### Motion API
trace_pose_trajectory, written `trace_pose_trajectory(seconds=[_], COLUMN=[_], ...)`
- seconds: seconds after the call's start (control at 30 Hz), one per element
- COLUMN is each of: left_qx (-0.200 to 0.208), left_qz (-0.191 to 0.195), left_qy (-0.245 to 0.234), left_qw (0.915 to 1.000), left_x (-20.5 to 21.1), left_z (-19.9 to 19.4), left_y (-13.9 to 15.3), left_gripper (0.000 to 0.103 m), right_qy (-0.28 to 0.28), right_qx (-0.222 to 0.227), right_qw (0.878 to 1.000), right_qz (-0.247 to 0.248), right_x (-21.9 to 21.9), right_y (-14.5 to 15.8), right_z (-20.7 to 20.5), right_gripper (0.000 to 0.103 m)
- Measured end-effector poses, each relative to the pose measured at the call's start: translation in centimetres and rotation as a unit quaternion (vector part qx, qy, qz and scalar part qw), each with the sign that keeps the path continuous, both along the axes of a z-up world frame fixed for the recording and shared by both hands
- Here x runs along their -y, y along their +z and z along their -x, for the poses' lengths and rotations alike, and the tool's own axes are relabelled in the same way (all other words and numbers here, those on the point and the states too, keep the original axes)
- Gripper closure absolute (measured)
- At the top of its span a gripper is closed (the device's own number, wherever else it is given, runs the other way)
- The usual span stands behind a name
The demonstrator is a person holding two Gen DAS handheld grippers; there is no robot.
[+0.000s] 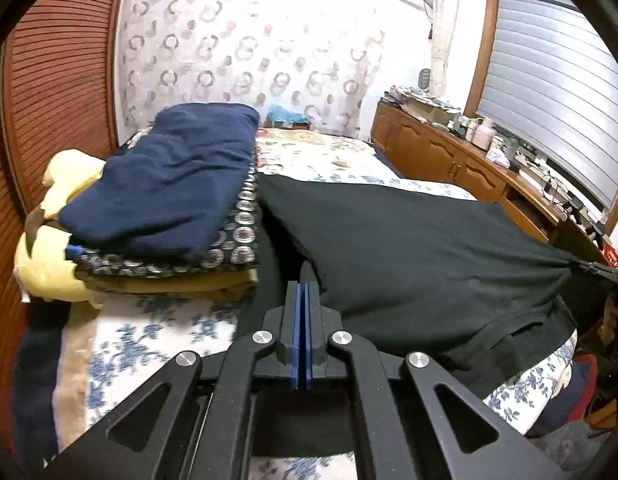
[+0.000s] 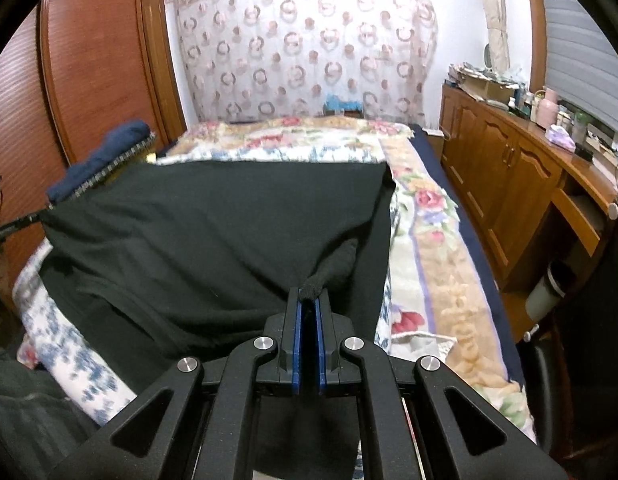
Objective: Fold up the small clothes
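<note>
Now both tongs pinch the black shirt (image 2: 213, 232): left gripper (image 1: 303, 280) closed on its near edge, right gripper (image 2: 309, 300) clamped on a bunched corner, cloth stretching across mid-frame over the bed (image 2: 437, 264)

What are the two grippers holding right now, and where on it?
Both pinch the black garment: the right gripper a bunched edge, the left gripper a corner fold.

Home bedroom: a bed with a floral blue-and-white blanket (image 1: 157, 332) fills the floor, a sheer curtain with ring pattern (image 2: 309, 48) behind it. Reddish wooden louvred wardrobe (image 1: 57, 92) on one side, cluttered low wooden cabinet with panelled doors (image 2: 505, 168) under a grey slatted window blind (image 1: 549, 92) opposite.
</note>
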State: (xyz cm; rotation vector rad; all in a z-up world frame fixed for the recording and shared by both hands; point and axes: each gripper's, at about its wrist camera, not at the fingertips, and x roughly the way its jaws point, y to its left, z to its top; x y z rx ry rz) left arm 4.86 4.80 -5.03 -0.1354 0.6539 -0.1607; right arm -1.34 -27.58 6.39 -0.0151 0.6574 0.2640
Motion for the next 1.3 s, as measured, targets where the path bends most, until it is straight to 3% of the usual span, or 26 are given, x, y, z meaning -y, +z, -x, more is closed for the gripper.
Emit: trace_pose_trajectory(seconds=[0.27, 0.6, 0.77, 0.83, 0.87, 0.93, 1.07, 1.3], left_qx=[-0.006, -0.06, -0.046, -0.042, -0.041, -0.042, -0.052, -0.075], left_qz=[0.01, -0.014, -0.009, -0.014, -0.014, -0.014, -0.016, -0.027], left_qy=[0.016, 0.025, 0.018, 0.015, 0.011, 0.007, -0.001, -0.002], left_qw=[0.9998, 0.9978, 0.9988, 0.9989, 0.999, 0.999, 0.9985, 0.9968], left_x=[-1.8, -1.5, -1.7, -1.7, -1.6, -1.4, -0.8, -0.3], left_z=[0.5, 0.0, 0.5, 0.6, 0.6, 0.4, -0.2, -1.0], left_y=[-0.6, -4.1, -3.6, -3.3, -3.2, -3.2, -3.7, -4.8], left_gripper=[0.101, 0.1, 0.066, 0.058, 0.05, 0.039, 0.03, 0.029], right_qy=[0.01, 0.009, 0.004, -0.001, -0.005, -0.007, 0.002, 0.036], right_qx=[0.009, -0.058, -0.043, -0.03, -0.022, -0.01, 0.003, -0.01], right_qw=[1.0, 0.998, 0.999, 0.999, 0.999, 0.999, 0.999, 0.998], right_qz=[-0.022, 0.005, 0.021, 0.032, 0.039, 0.046, 0.053, 0.05], right_x=[0.8, -0.1, -0.8, -1.1, -1.4, -1.9, -3.5, -7.2], right_y=[2.5, -2.5, -1.4, -0.6, -0.1, 0.3, 0.0, -3.0], right_z=[2.8, 1.6, 0.7, 0.7, 0.9, 0.5, 0.1, -2.5], right_gripper=[0.098, 0.097, 0.087, 0.076, 0.064, 0.054, 0.047, 0.047])
